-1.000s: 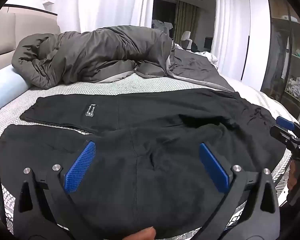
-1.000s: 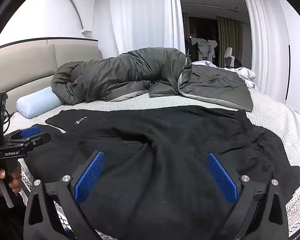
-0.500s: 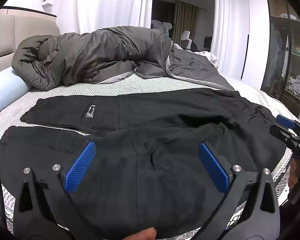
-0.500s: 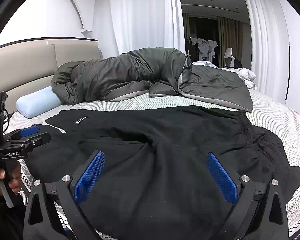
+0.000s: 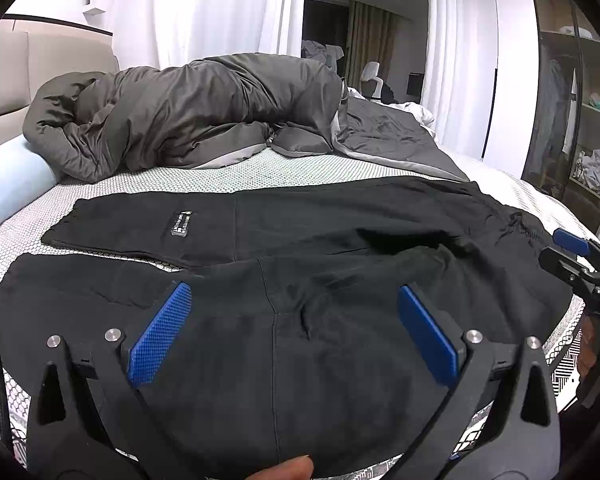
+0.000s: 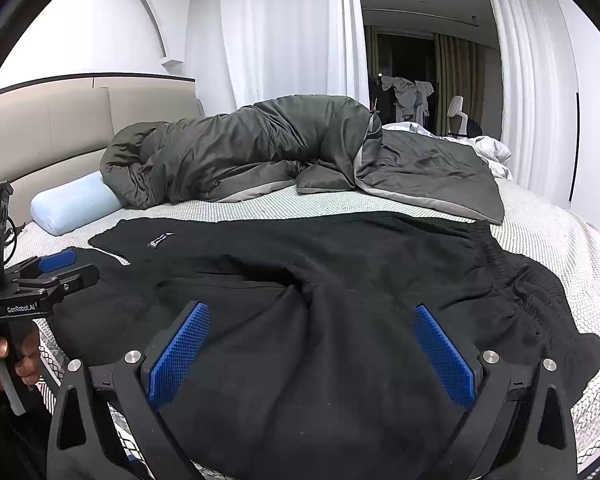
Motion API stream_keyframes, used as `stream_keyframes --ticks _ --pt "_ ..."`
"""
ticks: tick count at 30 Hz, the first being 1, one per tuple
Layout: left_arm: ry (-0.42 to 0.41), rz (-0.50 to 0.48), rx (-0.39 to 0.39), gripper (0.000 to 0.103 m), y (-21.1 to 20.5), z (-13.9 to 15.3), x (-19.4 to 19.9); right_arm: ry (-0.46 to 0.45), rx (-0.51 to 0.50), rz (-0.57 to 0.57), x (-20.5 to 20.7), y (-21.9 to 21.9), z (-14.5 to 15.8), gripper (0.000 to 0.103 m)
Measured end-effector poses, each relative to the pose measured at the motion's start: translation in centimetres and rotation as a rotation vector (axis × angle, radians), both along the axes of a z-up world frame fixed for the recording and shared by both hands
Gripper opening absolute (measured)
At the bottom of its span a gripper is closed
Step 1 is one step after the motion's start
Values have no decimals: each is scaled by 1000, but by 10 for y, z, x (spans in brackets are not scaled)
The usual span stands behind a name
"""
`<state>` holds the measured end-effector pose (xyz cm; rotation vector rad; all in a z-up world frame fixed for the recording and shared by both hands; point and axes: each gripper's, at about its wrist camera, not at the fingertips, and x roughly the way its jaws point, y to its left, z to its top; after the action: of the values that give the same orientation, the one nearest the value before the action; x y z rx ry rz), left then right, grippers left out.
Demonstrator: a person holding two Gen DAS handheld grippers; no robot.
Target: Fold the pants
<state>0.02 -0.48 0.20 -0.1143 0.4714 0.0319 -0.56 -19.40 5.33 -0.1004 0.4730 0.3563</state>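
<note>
A pair of black soft-fabric pants (image 5: 340, 248) lies spread flat on the near part of a bed with a white honeycomb-textured cover (image 5: 204, 178). Their long axis runs left to right across both views: the elastic gathered waistband (image 6: 496, 264) points to the right, the two legs stretch to the left, one behind the other. The far leg bears a small black label with white lettering (image 5: 181, 224). The left gripper (image 5: 296, 332) hovers over the near leg, its blue-padded fingers spread wide, holding nothing. The right gripper (image 6: 312, 348) hangs over the seat area, likewise spread wide and empty. A crumpled dark grey duvet (image 6: 260, 148) lies behind the pants, beside a pale blue bolster pillow (image 6: 72, 208).
</note>
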Motion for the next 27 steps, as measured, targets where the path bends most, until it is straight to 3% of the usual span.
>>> stream_keyframes --ticks 27 --pt "-2 0 6 102 -3 1 -1 -4 -6 -2 1 1 -2 103"
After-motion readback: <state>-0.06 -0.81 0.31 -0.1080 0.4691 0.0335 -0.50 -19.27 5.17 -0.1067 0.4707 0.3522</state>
